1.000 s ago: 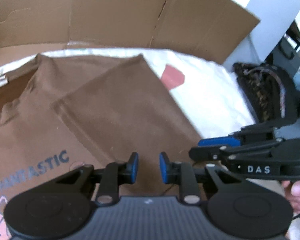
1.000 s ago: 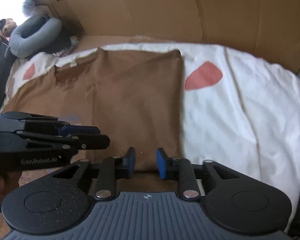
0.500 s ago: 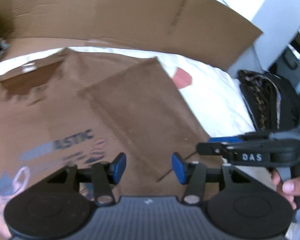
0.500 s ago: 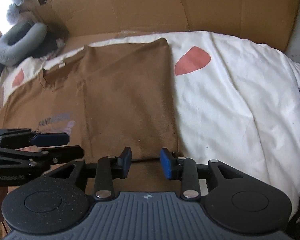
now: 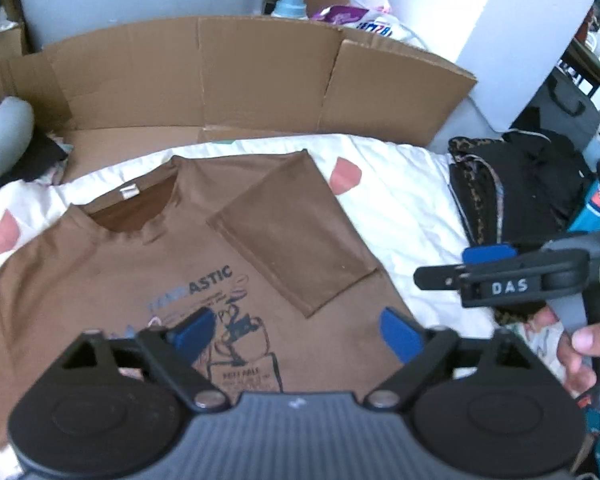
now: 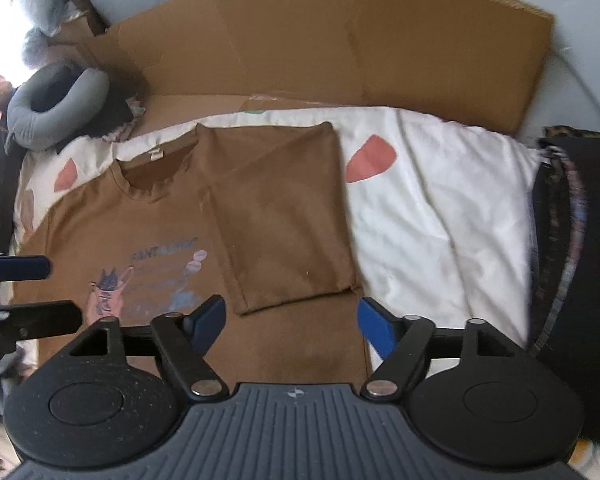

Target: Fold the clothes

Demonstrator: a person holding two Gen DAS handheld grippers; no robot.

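Note:
A brown T-shirt (image 5: 100,280) (image 6: 148,232) with a printed front lies flat on a white sheet, its right sleeve (image 5: 296,240) (image 6: 284,216) folded inward over the chest. My left gripper (image 5: 296,330) hovers above the shirt's lower front, jaws opening wide, nothing between them. My right gripper (image 6: 290,318) hangs over the folded sleeve's lower edge, jaws also opening, nothing held. In the left wrist view the right gripper (image 5: 480,272) appears at the right with a hand behind it. The left gripper's fingers (image 6: 20,268) show at the left edge of the right wrist view.
The white sheet (image 6: 440,216) with pink patches covers the bed. A cardboard wall (image 5: 240,72) stands behind it. Dark folded clothes (image 5: 520,184) are piled at the right. A grey neck pillow (image 6: 56,108) lies at the far left.
Both grippers have risen well above the shirt and their jaws have spread from nearly shut to wide. More of the shirt and room shows now. The folded sleeve stays in place.

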